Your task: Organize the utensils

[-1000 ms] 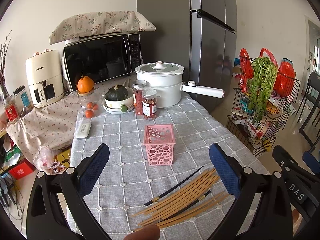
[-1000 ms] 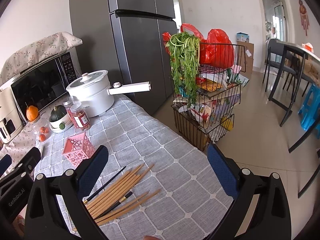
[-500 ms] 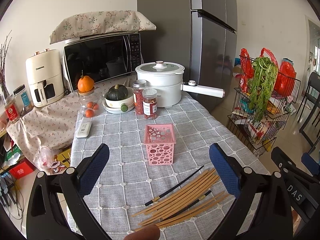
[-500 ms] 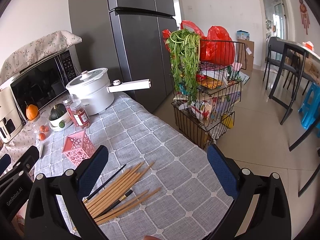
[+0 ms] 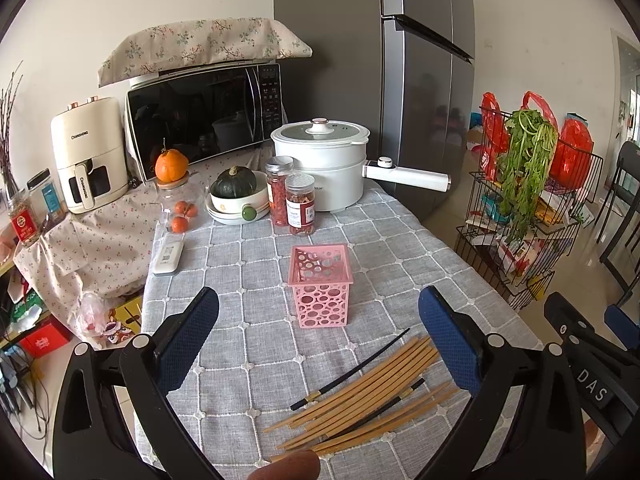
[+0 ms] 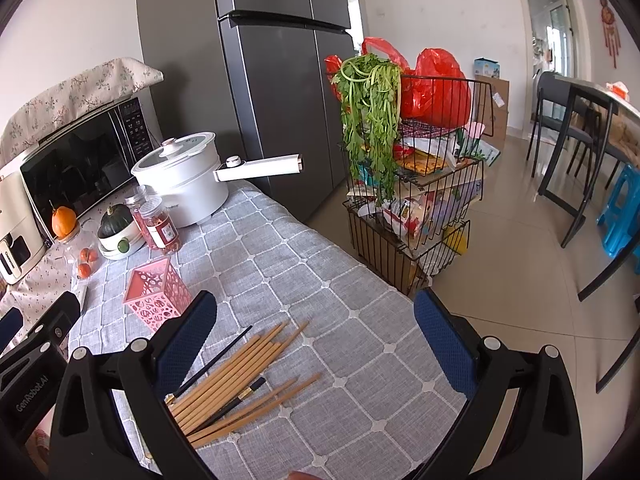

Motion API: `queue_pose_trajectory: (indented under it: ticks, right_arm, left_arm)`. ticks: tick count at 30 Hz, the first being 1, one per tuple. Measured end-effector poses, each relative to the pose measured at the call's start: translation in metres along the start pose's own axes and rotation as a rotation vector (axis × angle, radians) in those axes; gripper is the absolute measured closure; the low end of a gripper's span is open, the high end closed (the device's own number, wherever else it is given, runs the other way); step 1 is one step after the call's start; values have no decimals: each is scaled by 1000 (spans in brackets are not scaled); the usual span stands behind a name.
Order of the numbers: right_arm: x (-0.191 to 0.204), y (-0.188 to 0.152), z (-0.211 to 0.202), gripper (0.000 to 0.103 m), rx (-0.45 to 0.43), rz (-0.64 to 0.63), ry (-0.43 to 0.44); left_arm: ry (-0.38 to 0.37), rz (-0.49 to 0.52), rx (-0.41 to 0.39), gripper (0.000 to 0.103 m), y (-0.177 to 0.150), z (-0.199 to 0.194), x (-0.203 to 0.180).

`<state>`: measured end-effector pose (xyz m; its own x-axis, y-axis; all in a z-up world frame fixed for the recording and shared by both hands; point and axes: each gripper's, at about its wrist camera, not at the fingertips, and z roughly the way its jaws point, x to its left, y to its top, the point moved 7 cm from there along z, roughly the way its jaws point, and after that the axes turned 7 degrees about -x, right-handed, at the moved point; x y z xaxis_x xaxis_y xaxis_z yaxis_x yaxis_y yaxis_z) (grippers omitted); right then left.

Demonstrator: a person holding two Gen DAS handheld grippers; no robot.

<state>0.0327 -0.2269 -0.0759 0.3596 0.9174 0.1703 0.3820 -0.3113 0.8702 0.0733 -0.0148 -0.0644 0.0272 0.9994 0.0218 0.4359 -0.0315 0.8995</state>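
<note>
Several wooden chopsticks [image 5: 372, 396] and two black ones [image 5: 352, 368] lie in a loose pile on the grey checked tablecloth [image 5: 248, 280], near its front edge. A pink perforated square holder [image 5: 321, 284] stands upright and empty just behind them. My left gripper [image 5: 318, 340] is open and empty, held above the table in front of the pile. My right gripper [image 6: 316, 344] is open and empty, to the right of the pile [image 6: 236, 380], with the holder [image 6: 154, 294] to its left.
Two red spice jars [image 5: 294, 204], a white pot with a long handle [image 5: 332, 164], a bowl with a squash [image 5: 236, 196], a remote [image 5: 168, 256] and small oranges stand at the table's back. A microwave and fridge are behind. A wire rack with greens [image 6: 412, 184] stands right of the table.
My right gripper has drifted slightly, so the table sits a little lower and nearer in its view. The left gripper, chopsticks and holder have not moved.
</note>
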Motion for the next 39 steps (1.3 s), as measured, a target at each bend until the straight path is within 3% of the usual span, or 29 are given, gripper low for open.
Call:
queue_pose_trajectory:
  ticks: [5, 9, 15, 22, 27, 32, 35, 39]
  right_arm:
    - [0, -3, 3, 7, 22, 13, 13]
    - [-3, -8, 12, 7, 85, 70, 60]
    - [-23, -25, 40, 7, 308, 336, 200]
    - [-48, -62, 76, 7, 596, 723, 338]
    - [-48, -75, 89, 7, 719, 865, 420]
    - [-49, -77, 96, 7, 760, 914, 437]
    - [-52, -79, 101, 7, 779, 937, 443]
    - [-56, -84, 108, 7, 801, 957, 435]
  left_arm:
    - [-7, -2, 23, 7, -3, 4, 0]
    - [-47, -8, 93, 7, -10, 14, -3]
    - [-177, -49, 340, 7, -48, 51, -14]
    - [-288, 48, 621, 7, -85, 109, -49]
    - [-316, 76, 807, 8, -99, 147, -71]
    - [-307, 152, 879, 33, -112, 173, -87]
    - [-287, 184, 881, 50, -117, 184, -92]
    - [-267, 229, 875, 63, -120, 197, -94]
